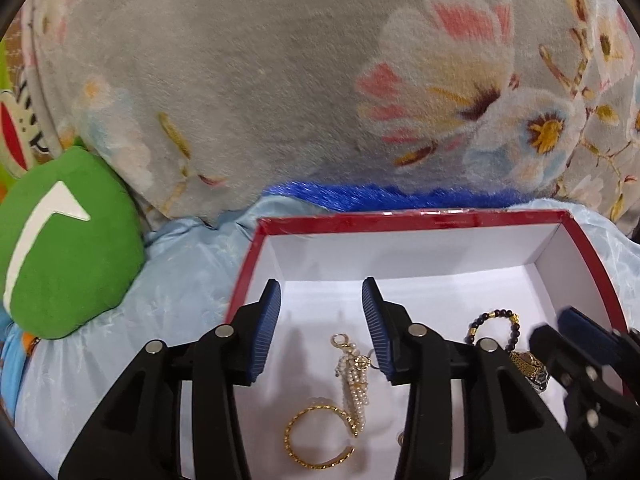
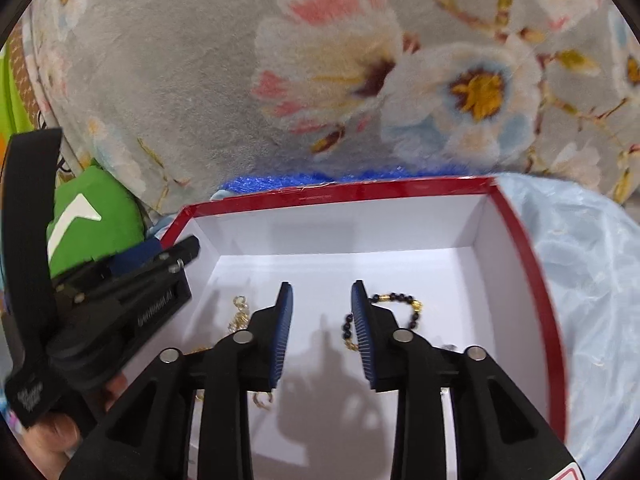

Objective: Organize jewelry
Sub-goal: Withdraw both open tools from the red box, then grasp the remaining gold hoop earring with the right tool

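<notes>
We hold the left gripper [image 1: 320,328] and right gripper [image 2: 322,330] over the red-rimmed white cardboard box [image 1: 440,218], both with jaws spread and empty, probably to sort its contents. Inside lie a twisted gold bangle [image 1: 316,438], a pearl tassel earring [image 1: 354,376] touching it, and a dark beaded bracelet [image 2: 400,304] (partly hidden).
</notes>
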A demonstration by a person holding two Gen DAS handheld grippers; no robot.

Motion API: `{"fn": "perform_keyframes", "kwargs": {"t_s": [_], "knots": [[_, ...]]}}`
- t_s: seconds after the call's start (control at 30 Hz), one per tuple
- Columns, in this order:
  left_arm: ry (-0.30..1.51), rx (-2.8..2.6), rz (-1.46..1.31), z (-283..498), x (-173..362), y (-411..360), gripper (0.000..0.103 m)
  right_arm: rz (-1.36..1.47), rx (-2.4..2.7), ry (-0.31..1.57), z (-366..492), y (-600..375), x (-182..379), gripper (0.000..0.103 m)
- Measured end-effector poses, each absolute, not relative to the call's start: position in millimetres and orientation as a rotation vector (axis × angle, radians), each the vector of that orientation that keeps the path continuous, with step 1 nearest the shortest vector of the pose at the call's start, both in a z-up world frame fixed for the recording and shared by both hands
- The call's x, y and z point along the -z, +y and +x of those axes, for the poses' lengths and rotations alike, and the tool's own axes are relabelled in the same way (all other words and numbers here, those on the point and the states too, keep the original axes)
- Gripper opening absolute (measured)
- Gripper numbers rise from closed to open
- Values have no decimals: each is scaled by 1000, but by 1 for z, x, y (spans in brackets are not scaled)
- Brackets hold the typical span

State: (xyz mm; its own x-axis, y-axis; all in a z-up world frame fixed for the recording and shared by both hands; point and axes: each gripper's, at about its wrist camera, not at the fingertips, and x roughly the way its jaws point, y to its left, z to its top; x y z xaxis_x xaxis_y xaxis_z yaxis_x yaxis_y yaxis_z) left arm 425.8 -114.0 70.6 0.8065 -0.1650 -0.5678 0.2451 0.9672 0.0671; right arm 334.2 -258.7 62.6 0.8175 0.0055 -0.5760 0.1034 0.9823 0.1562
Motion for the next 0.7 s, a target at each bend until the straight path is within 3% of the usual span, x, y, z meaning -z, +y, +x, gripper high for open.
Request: {"fn": "perform_keyframes", "kwargs": {"t_s": [0.27, 0.4, 0.7], "knots": [[606, 243, 165, 332, -67, -82, 43, 145, 70, 635, 212, -265, -57, 35], [676, 282, 165, 270, -49, -58, 52, 182, 67, 667, 138, -265, -40, 37], [826, 354, 148, 154, 2, -27, 52, 240, 160, 764, 21, -266, 18, 39]]}}
